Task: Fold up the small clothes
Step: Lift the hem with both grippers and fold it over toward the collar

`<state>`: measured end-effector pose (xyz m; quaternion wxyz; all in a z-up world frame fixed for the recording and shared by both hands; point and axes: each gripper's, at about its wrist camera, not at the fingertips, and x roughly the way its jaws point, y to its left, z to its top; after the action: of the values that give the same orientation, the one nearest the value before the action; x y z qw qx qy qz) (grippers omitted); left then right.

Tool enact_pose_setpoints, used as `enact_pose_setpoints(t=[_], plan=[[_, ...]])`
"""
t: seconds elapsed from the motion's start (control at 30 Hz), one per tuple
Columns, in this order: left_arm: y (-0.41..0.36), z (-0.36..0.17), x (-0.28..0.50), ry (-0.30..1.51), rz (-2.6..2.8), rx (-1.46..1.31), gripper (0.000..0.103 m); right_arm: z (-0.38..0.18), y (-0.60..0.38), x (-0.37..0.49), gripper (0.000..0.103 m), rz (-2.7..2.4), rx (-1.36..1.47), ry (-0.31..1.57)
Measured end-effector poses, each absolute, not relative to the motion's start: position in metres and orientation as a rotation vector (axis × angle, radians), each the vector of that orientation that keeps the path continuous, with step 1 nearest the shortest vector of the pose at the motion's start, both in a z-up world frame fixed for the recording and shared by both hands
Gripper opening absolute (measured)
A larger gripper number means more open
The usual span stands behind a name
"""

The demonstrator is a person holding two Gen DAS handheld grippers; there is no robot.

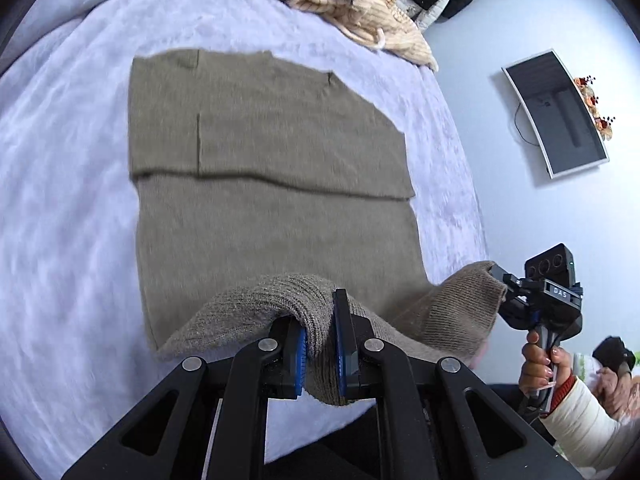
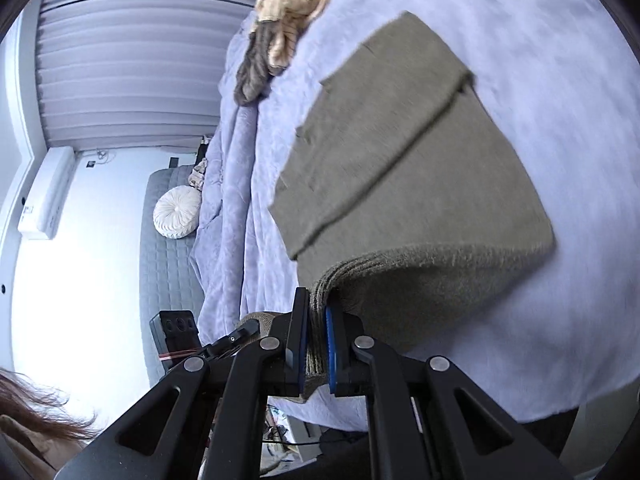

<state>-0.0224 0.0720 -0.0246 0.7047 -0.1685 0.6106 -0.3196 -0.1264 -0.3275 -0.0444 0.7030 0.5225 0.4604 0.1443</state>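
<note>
Blue-padded black fingers of my left gripper [image 1: 320,344] are clenching the ribbed hem of the olive-green knitted sweater [image 1: 264,152], with a thick bunch of knit squeezed between the pads. My right gripper [image 2: 316,346] is pinching the other hem corner in the same way, its jaws closed on several stacked layers of rib. Beyond my fingers the sweater is lying flat on the pale lavender fuzzy bedspread [image 1: 68,208], sleeves already folded in across its upper half, while the hem end is arching up off the bed between my two grips. I am judging that the next move is carrying this hem over toward the collar. What is worrying me is unevenness: if one hand is travelling further or higher than the other, the fold line is going to skew and the edges will not be meeting. The knit is soft and stretchy, so pulling my hands apart could be distorting the hem, while slack between them could be sagging and dragging the folded sleeves out of place. The fuzzy bedspread may also be clinging to the wool and shifting the whole body as I lift.
</note>
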Motion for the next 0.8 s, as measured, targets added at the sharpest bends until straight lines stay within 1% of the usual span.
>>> enact_pose_setpoints(t=[0.07, 0.27, 0.4, 0.5, 0.63, 0.7, 0.8], plan=[[0.057, -0.021, -0.005, 1.329, -0.681, -0.382, 0.012, -0.035, -0.333, -0.103, 0.008, 0.34, 1.13, 1.017], [0.058, -0.006, 0.047, 1.229, -0.555, -0.417, 0.012, -0.019, -0.365, -0.014, 0.008, 0.401, 1.057, 1.001], [0.045, -0.018, 0.096, 1.18, -0.497, -0.419, 0.013, -0.025, -0.386, 0.054, 0.008, 0.396, 1.009, 1.004], [0.033, -0.045, 0.135, 1.171, -0.436, -0.407, 0.013, -0.044, -0.393, 0.097, 0.008, 0.367, 0.98, 1.027], [0.018, -0.091, 0.173, 1.202, -0.357, -0.351, 0.013, -0.089, -0.4, 0.145, 0.008, 0.314, 0.968, 1.062], [0.015, -0.111, 0.183, 1.218, -0.322, -0.319, 0.013, -0.115, -0.397, 0.158, 0.008, 0.286, 0.965, 1.095], [0.015, -0.133, 0.19, 1.25, -0.301, -0.307, 0.014, -0.141, -0.393, 0.164, 0.008, 0.274, 0.957, 1.12]])
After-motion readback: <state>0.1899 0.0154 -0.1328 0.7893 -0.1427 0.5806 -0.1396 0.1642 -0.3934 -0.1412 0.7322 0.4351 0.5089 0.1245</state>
